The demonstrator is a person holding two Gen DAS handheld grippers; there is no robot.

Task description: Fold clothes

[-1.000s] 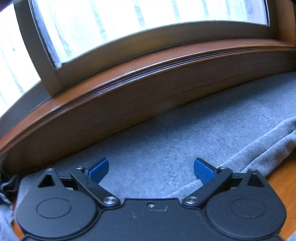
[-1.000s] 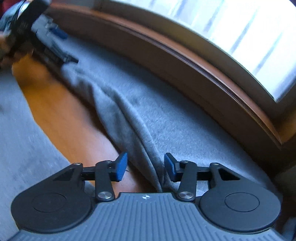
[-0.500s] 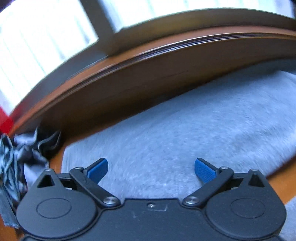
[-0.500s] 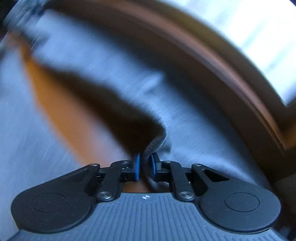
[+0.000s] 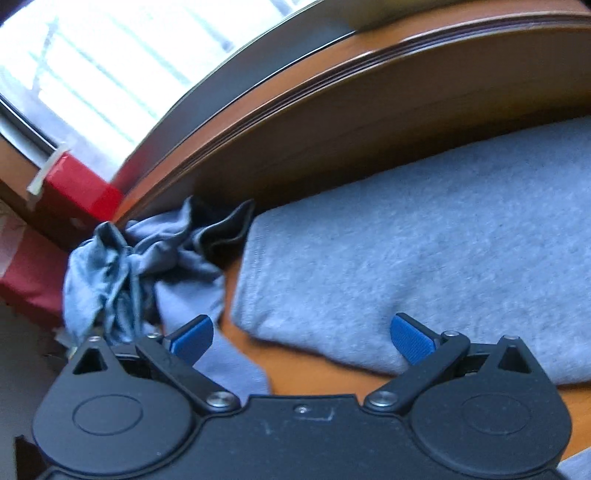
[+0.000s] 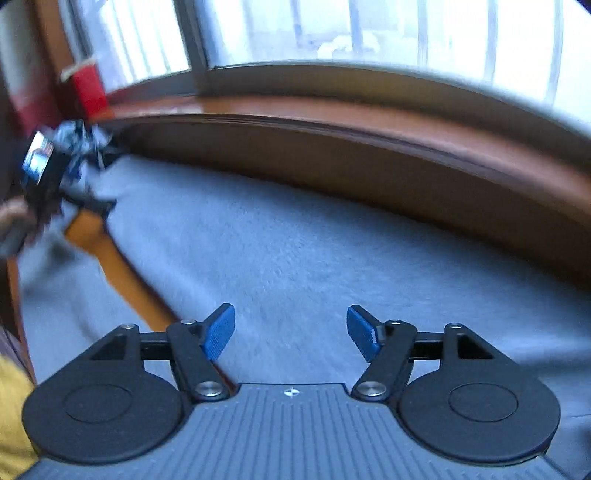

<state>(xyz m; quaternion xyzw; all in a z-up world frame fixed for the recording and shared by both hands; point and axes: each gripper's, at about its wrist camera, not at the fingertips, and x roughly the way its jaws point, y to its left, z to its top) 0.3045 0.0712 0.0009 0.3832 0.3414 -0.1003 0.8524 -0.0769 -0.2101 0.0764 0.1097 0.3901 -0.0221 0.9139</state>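
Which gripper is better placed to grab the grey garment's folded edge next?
Left. The left gripper is open right over the grey garment's edge; the right gripper, jaws just opened, faces only flat mid-cloth.

Orange-brown wooden table (image 5: 317, 373) w/ a raised dark-wood ledge (image 5: 369, 122) curving along its far side. Behind the ledge – a bright window (image 6: 388, 33) w/ a grey frame (image 6: 195, 40), vertical bars outside. Red box (image 5: 79, 184) at the far left end of the ledge, pale tape strip on its top corner – blurred in the right wrist view.
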